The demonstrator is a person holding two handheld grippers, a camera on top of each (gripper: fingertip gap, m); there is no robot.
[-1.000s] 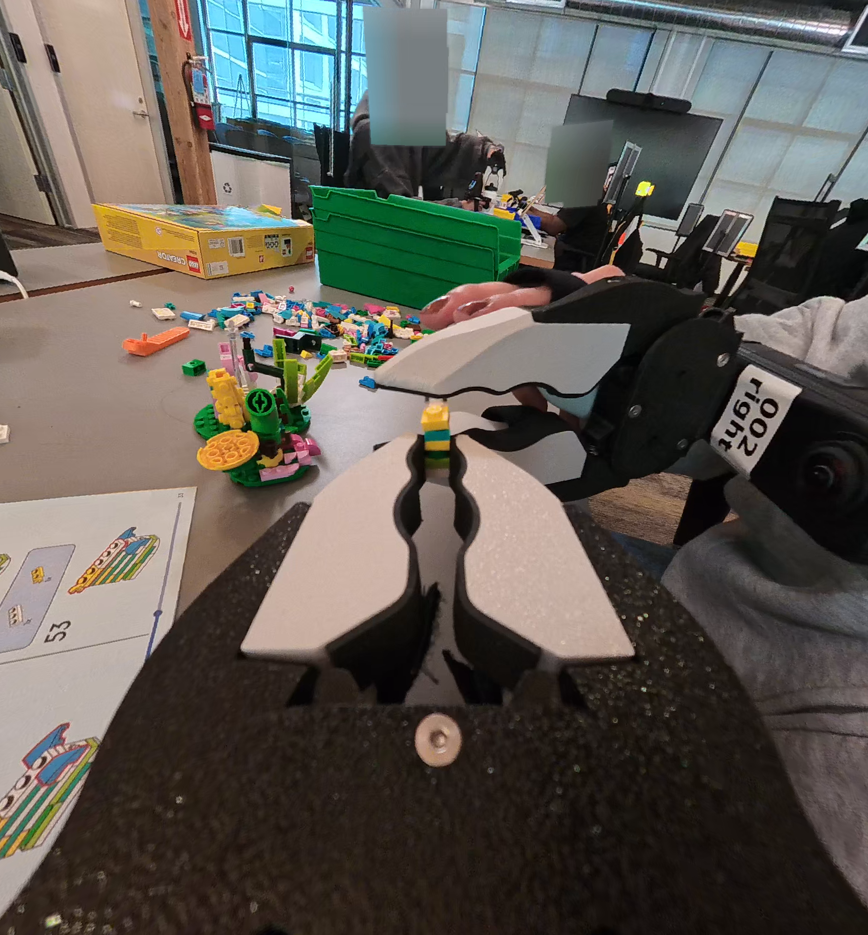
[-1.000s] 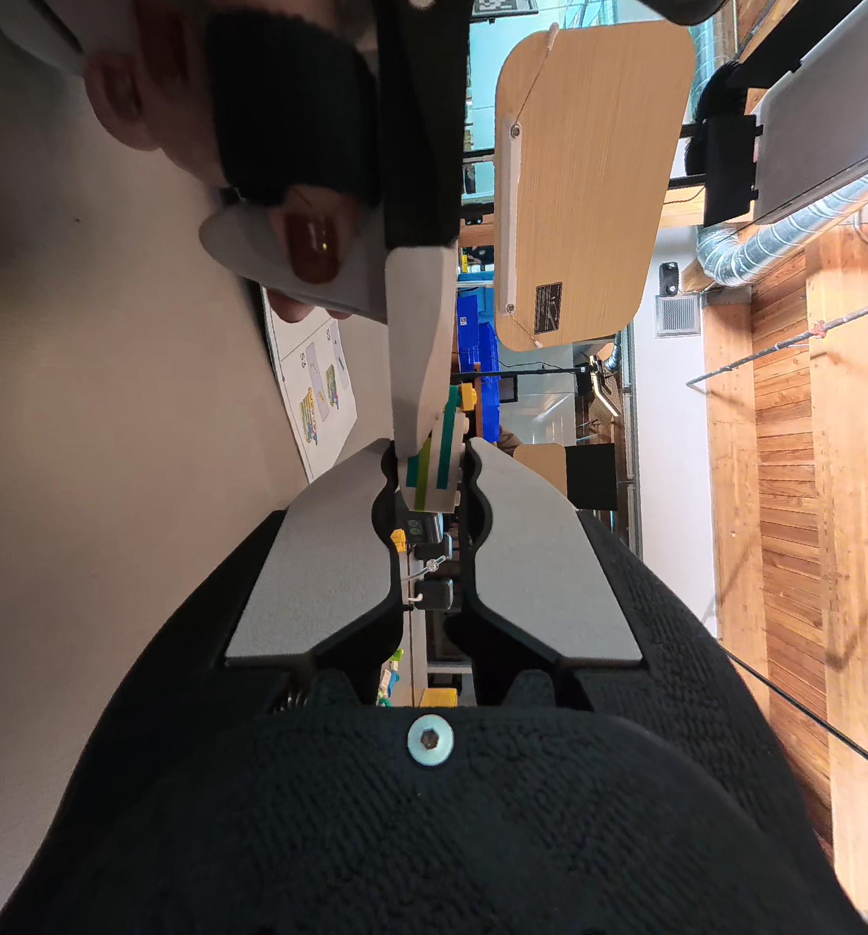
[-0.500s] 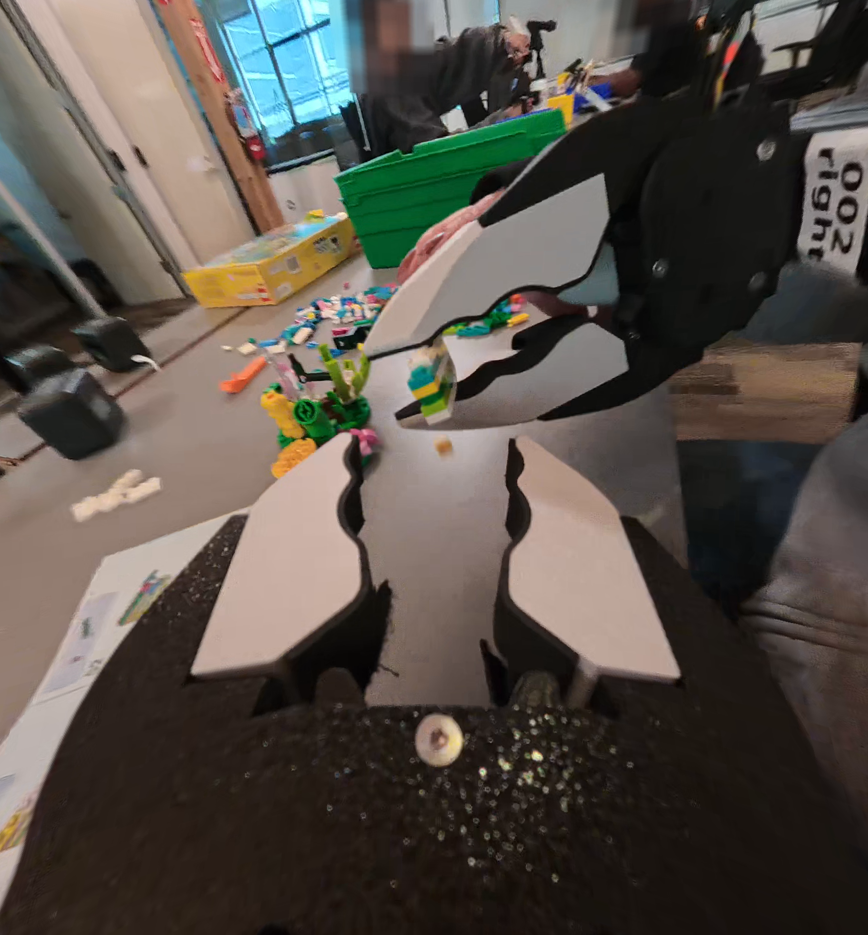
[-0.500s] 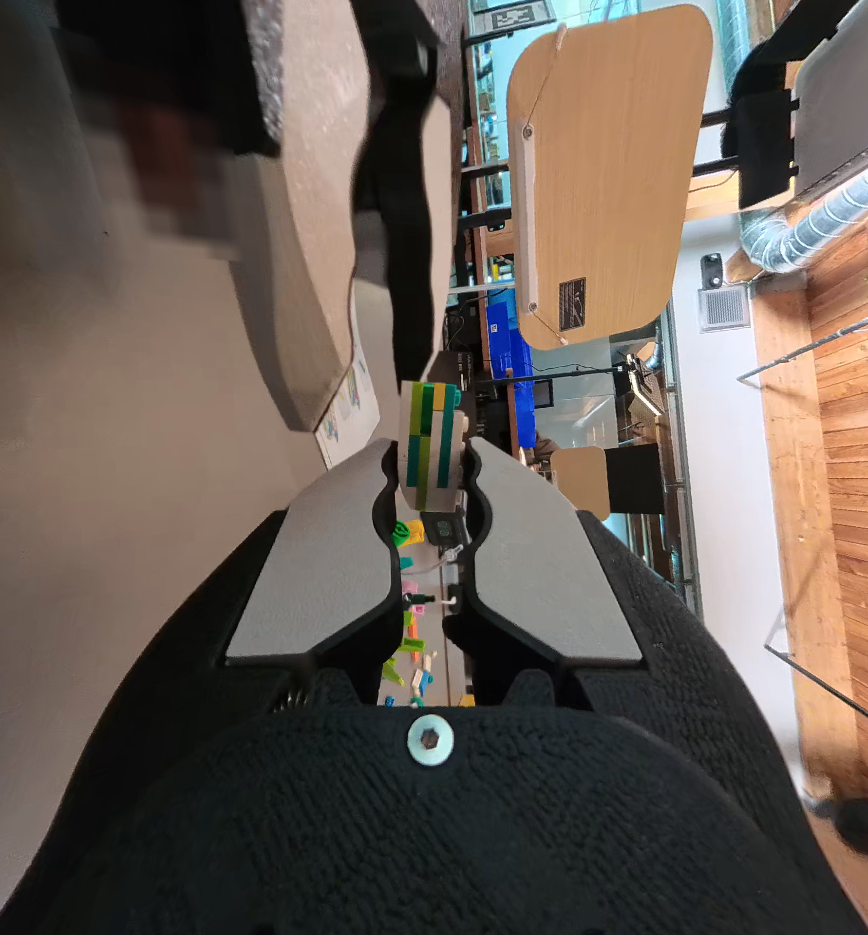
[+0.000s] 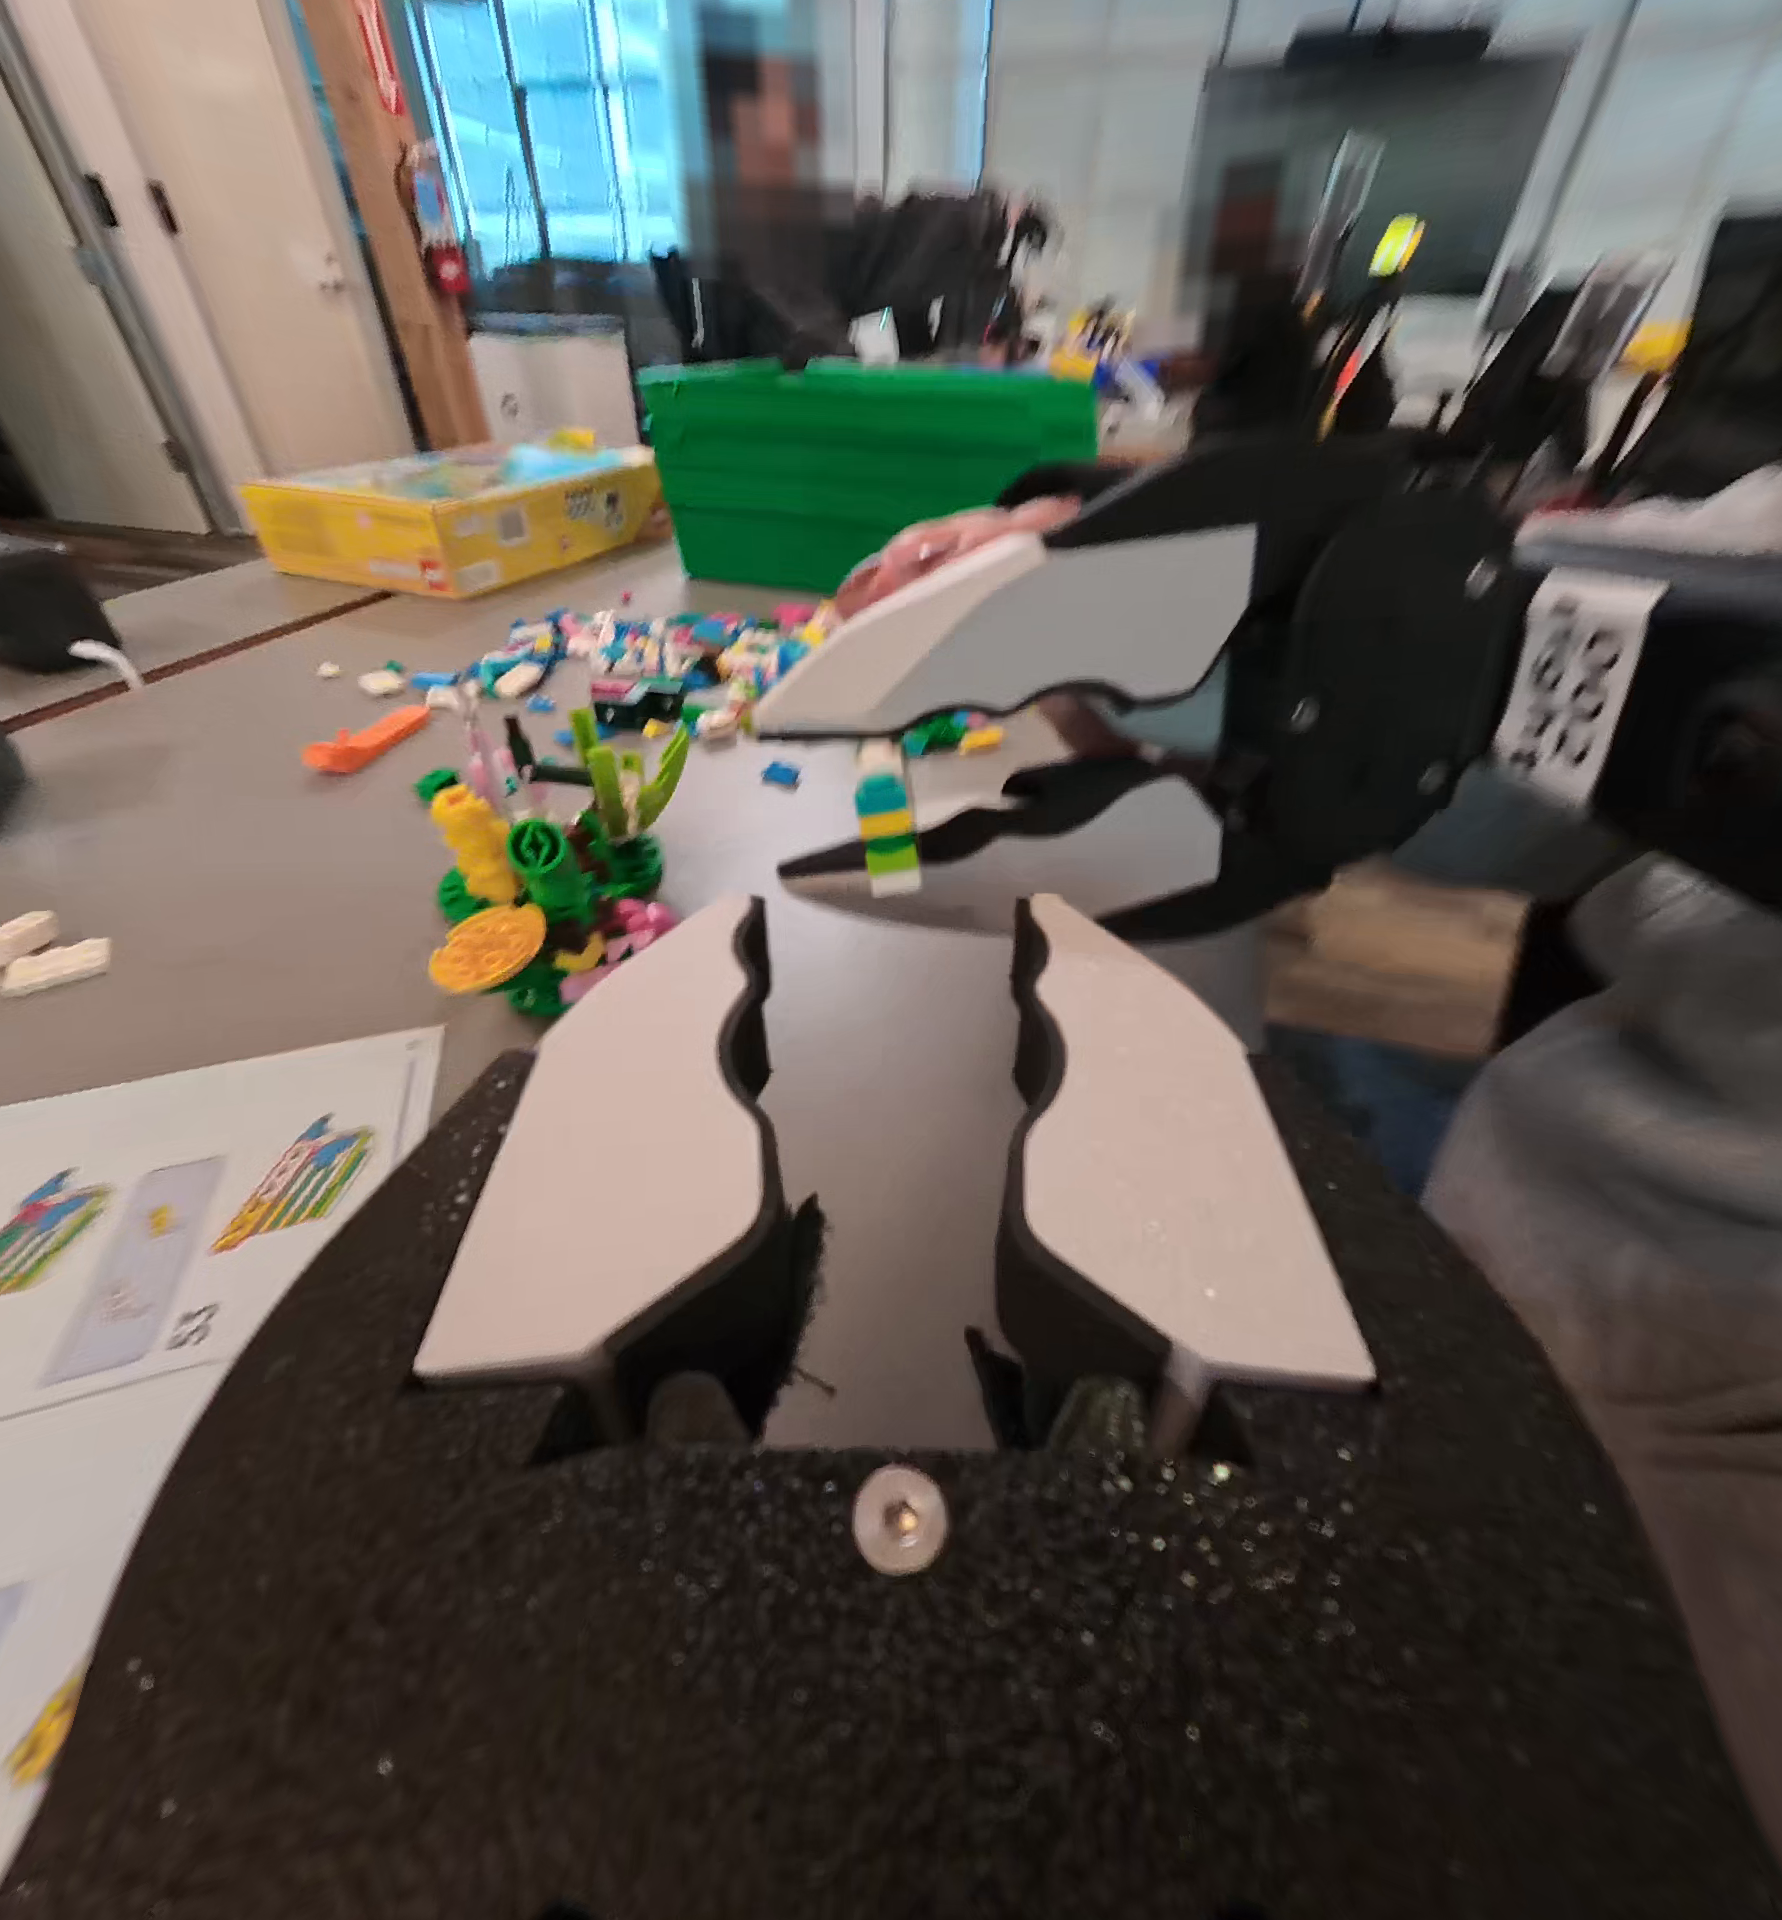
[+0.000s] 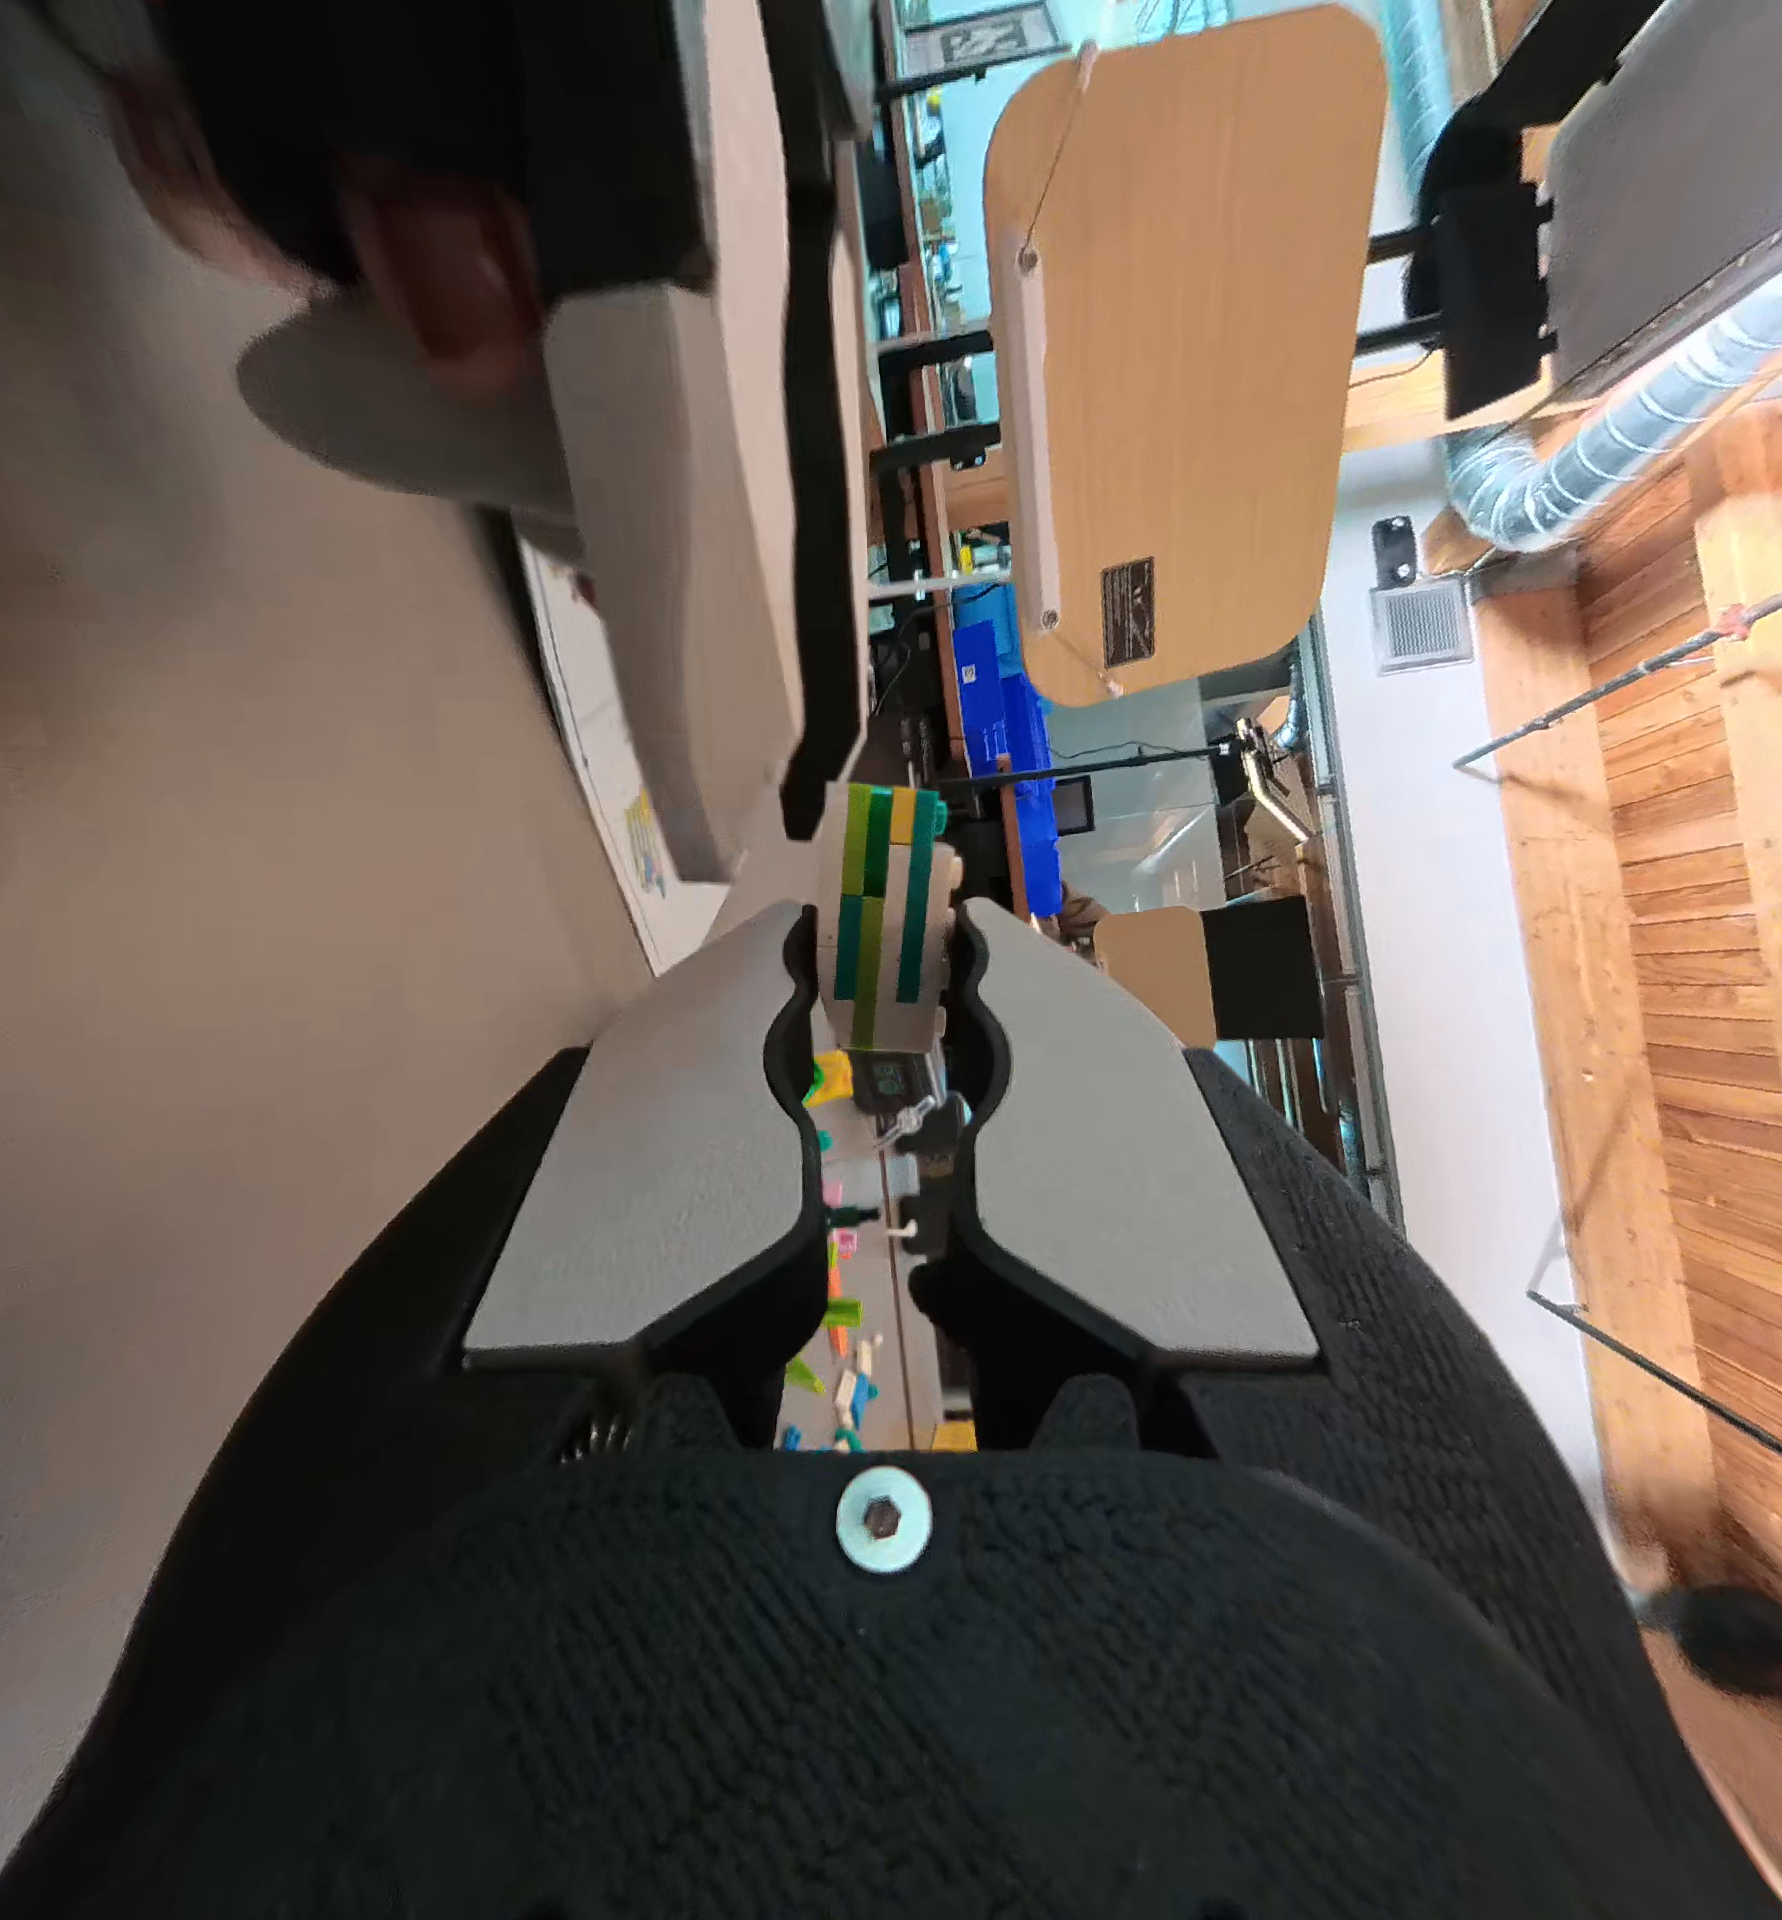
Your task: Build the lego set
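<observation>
Near the grey table's [image 5: 191, 883] front edge lies a white printed instruction sheet [image 5: 139, 1195]. Above it, the left gripper [image 5: 887, 935] gapes, holding nothing. Just beyond, the right gripper [image 6: 882, 935], turned sideways, clamps a small striped green, teal, yellow and white brick stack [image 6: 882, 935]. Farther back sits a yellow printed box [image 5: 451, 520].

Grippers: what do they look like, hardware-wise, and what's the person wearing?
Both grippers, left and right, have flat light-grey fingers with wavy black inner pads on a black textured body, with a silver bolt at centre. The right carries a white label beside a lens. Grey sleeve.
</observation>
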